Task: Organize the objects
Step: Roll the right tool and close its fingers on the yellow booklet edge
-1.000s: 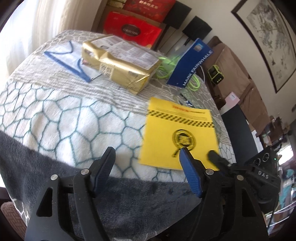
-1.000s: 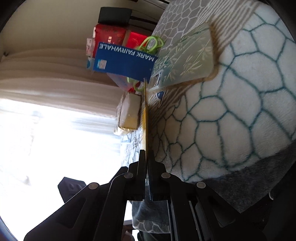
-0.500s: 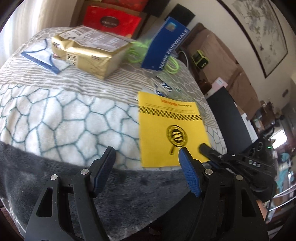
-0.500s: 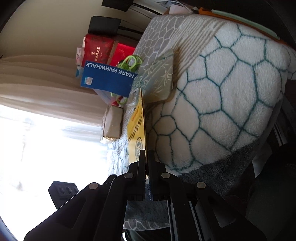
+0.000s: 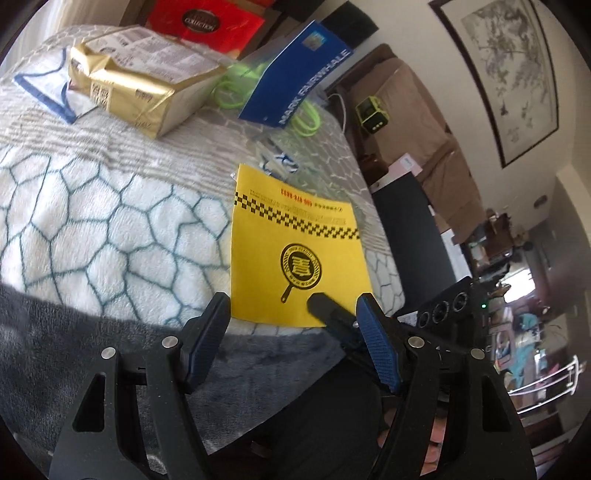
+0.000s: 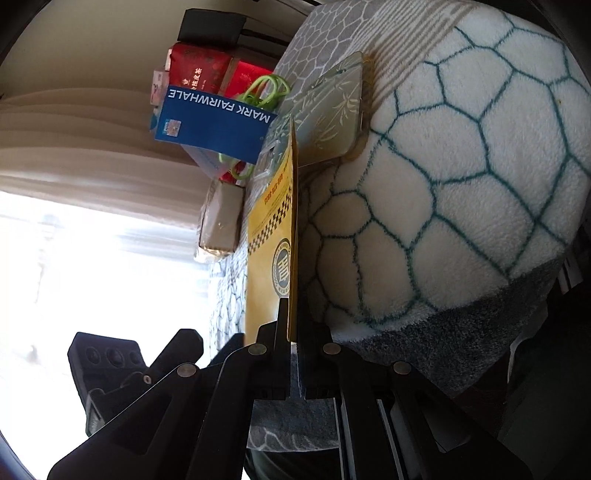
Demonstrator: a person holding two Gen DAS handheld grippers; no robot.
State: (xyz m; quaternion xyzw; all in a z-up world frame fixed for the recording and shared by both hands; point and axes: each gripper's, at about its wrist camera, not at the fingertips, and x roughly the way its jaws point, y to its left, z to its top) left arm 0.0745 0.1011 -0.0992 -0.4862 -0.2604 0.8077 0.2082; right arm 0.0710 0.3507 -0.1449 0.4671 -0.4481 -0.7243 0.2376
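Observation:
A yellow sheet (image 5: 299,251) with a black checked band and a round pan logo lies over the patterned blanket (image 5: 92,221) near its front edge. My right gripper (image 6: 291,310) is shut on the sheet's near corner, and one of its black fingers (image 5: 325,306) shows on top of that corner. In the right wrist view the yellow sheet (image 6: 269,229) runs away from the jaws almost edge-on. My left gripper (image 5: 293,301) hangs open just short of the sheet's near edge, holding nothing.
At the back lie a gold foil package (image 5: 140,88), a blue card marked MARK FAIRWHALE (image 5: 299,85), green cords (image 5: 240,85), a blue-edged white pouch (image 5: 48,92) and a red box (image 5: 207,22). A clear bamboo-print bag (image 6: 332,110) lies beyond the sheet. Furniture stands right of the bed.
The left wrist view has swung right, so the yellow sheet now sits between the open left fingers instead of beside them. The right gripper kept its hold; more of the sheet's face shows to it.

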